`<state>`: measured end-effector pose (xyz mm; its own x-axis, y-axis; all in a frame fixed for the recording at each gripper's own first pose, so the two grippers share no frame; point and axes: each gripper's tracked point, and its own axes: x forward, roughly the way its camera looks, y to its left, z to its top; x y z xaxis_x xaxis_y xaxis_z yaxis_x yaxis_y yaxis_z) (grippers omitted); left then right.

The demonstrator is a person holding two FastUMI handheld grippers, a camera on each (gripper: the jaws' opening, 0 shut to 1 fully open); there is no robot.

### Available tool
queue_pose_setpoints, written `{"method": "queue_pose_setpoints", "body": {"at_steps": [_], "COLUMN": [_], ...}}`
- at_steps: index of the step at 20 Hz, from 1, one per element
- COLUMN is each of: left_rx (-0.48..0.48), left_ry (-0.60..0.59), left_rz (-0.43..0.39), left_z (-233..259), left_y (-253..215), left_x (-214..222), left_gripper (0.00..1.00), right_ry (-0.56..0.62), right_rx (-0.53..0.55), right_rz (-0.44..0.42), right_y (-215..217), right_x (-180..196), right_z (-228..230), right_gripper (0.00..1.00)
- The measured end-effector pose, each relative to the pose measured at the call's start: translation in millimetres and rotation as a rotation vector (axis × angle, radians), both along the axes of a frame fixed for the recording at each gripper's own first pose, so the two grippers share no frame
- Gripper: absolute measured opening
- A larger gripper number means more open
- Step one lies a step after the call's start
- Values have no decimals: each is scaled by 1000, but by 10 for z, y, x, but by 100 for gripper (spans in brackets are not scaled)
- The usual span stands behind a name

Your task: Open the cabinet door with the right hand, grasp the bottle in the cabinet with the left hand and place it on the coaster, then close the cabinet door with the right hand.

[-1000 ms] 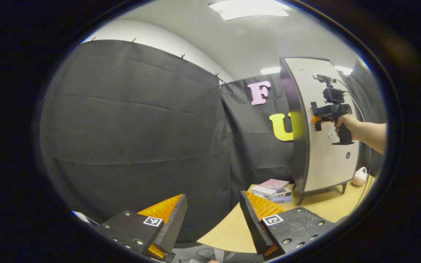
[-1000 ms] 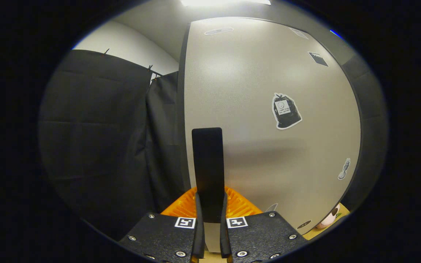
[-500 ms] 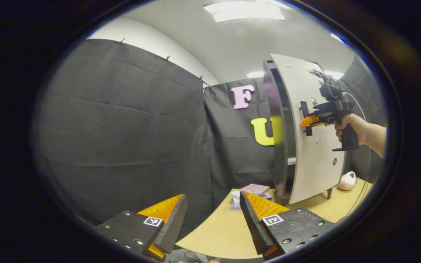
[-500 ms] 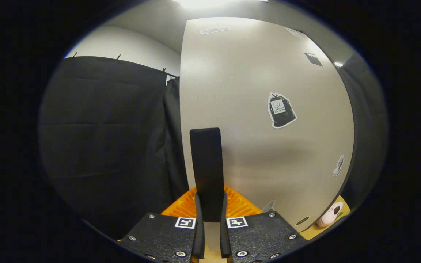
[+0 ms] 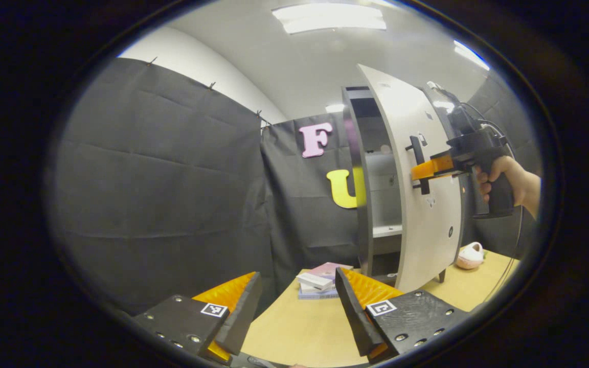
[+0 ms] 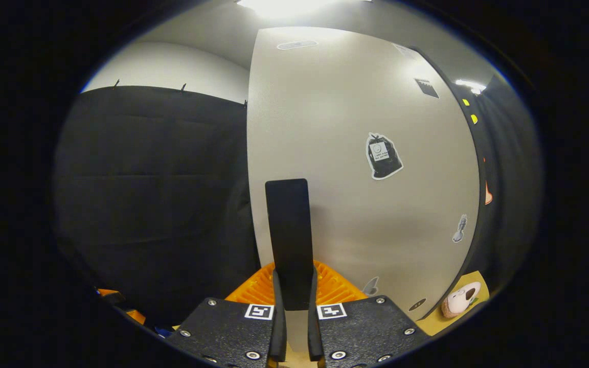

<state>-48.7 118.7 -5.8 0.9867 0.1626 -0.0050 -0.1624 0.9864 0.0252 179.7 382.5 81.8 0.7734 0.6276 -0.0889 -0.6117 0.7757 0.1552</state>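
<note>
Half opened cabinet door (image 5: 417,204) only; right gripper (image 6: 292,286) pinched on door handle (image 6: 289,240), needed steady outward swing. Left gripper (image 5: 294,306) spread, waiting above table (image 5: 299,332).

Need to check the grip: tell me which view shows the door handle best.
The right gripper view: the door handle stands close up, clamped by the right gripper. The left gripper view shows it small and far off on the cabinet door.

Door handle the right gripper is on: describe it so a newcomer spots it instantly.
Find the tall pale cabinet door, swung partly open on the wooden table. Near its free edge, about mid-height, a dark vertical bar handle stands out, clamped by the right gripper. The flat stickers nearby do not protrude.
</note>
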Motion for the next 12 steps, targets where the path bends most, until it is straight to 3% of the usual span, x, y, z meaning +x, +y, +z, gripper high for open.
{"method": "queue_pose_setpoints", "body": {"at_steps": [12], "left_rx": [-3], "left_ry": [-20], "left_rz": [-145], "left_z": [129], "left_y": [-833], "left_x": [364], "left_gripper": [87], "right_ry": [-28], "right_rx": [25], "right_rz": [62], "right_y": [-325], "right_x": [-191], "right_z": [44], "right_gripper": [17]}}
